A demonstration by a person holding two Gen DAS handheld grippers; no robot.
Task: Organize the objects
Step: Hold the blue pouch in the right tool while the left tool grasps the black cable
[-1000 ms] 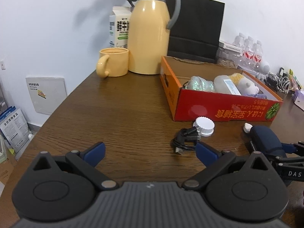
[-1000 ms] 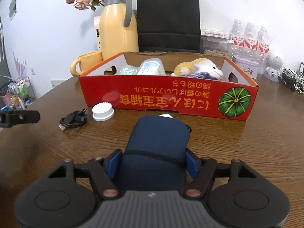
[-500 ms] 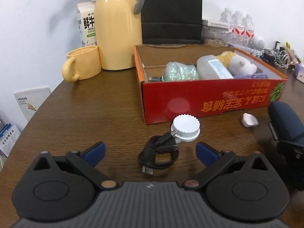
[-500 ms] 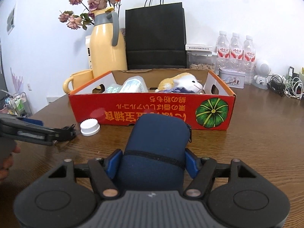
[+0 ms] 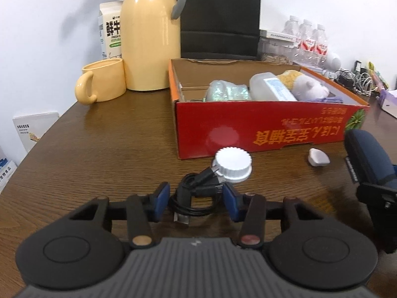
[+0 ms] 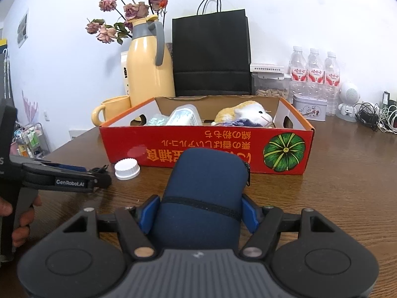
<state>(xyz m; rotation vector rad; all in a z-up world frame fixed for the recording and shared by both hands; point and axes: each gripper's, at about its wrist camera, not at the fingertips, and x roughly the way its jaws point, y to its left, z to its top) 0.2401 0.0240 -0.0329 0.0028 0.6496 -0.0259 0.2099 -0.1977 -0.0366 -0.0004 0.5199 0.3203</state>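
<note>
Both tools are showing grey ribbed bodies at the bottom of the frame, black round discs, black linkage arms with metal rivets and blue pads point(image 5: 161, 200), while white "GenRobot.AI" lettering is appearing at middle left.

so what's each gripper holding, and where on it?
Right gripper: blue pouch, pinched across its near end. Left gripper: closing around the coiled black cable, not yet gripped.

A coiled cable point(image 5: 193, 193) lies between my left tongs point(image 5: 196, 200), a cap point(image 5: 232, 164) touching its far side. Beyond them stands the box point(image 5: 268, 129); mug point(image 5: 101, 83) and flask point(image 5: 151, 37) sit far left.
</note>
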